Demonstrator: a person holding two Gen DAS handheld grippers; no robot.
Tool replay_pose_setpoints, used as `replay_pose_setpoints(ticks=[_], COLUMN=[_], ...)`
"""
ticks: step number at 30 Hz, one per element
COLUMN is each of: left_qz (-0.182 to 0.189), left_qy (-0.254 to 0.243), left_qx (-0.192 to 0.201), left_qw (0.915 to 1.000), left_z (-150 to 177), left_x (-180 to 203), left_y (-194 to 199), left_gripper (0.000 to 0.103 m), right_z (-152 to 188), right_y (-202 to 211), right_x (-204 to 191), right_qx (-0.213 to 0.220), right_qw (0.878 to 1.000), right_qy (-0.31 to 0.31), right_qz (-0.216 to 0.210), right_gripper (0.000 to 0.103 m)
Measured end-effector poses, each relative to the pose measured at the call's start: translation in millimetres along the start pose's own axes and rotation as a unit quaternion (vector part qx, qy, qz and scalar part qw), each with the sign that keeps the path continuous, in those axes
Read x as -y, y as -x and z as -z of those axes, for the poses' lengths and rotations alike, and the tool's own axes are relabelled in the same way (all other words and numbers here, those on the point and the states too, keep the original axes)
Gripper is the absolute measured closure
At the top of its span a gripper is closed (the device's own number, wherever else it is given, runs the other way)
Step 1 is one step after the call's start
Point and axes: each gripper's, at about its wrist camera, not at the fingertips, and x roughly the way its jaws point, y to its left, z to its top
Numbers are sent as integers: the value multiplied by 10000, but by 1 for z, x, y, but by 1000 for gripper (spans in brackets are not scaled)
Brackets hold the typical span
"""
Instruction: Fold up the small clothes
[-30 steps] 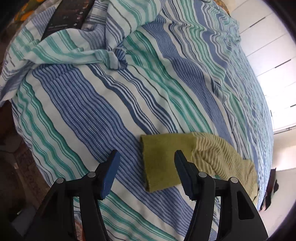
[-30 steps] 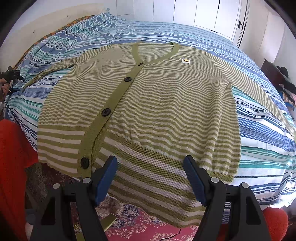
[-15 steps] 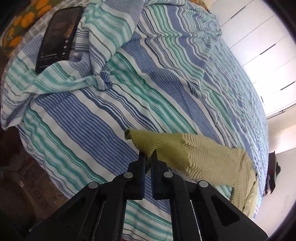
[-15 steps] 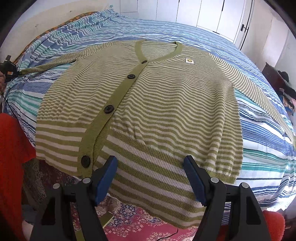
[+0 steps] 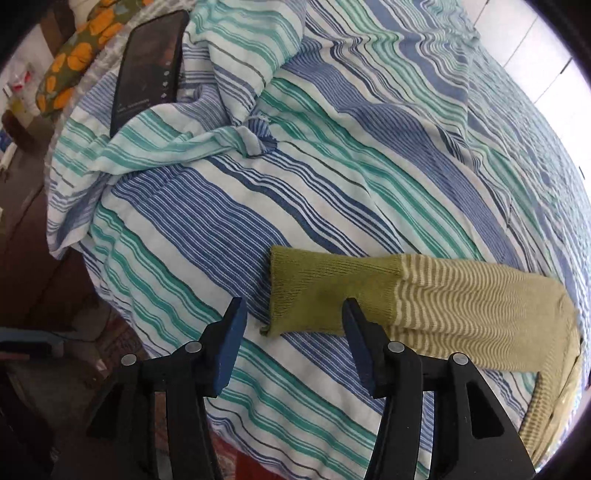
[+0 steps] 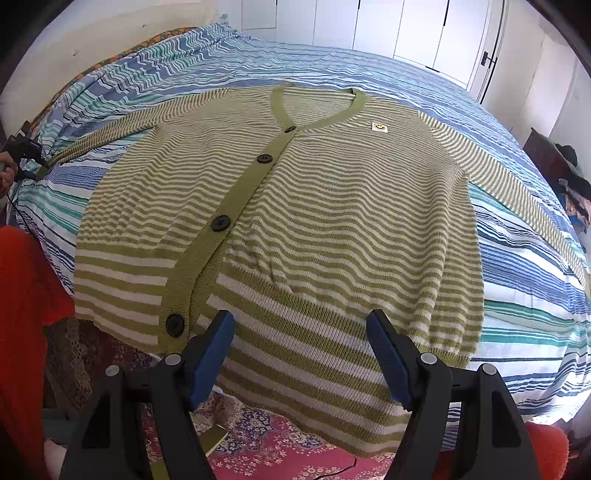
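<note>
Room: white cupboard doors (image 6: pixel 417 33) and white walls are seen past the far side of the bed; a patterned red rug (image 6: pixel 273 446) is seen on the floor below the near edge
Bed: a blue, teal and white striped cover (image 6: pixel 532 266) is spread over it; bunched folds are seen at the corner in the left wrist view, and bare cover is left open around the garment
Cardigan: a green and cream striped cardigan (image 6: pixel 332 206) is laid flat and buttoned on the bed, both sleeves stretched outward, its hem hung over the near edge
Sleeve cuff: the solid green cuff (image 5: pixel 314 291) is laid flat on the cover near the bed's edge
Phone: a dark phone (image 5: pixel 147 62) is laid on the folds at the corner, well apart from the cuff
Left tool (image 5: pixel 291 321): its jaws are being opened above the cuff, nothing pressed by the pads
Right tool (image 6: pixel 299 332): held wide apart over the hem, nothing gripped
</note>
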Motion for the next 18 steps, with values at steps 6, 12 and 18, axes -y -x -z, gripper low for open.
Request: replay_pose_setpoints(ticks=[6,12,18], left_qz=[866,669,-864], left_qy=[-967,-1715,-1071], left_qx=[424,83,-131], left_qw=[9906,9829,9904], left_z=[6,10,-7], left_x=[58,147,123], left_y=[35,-15,-68], left_gripper=[37,30,25], right_z=[0,-1,2], right_y=[-4,-2,5], right_x=[-2,-7,3], right_qx=[-48,-9,34], right_qw=[10000,9999,10000], right_qy=[47,122,-55], right_qz=[-53,-59,-8], right_gripper=[29,29,29])
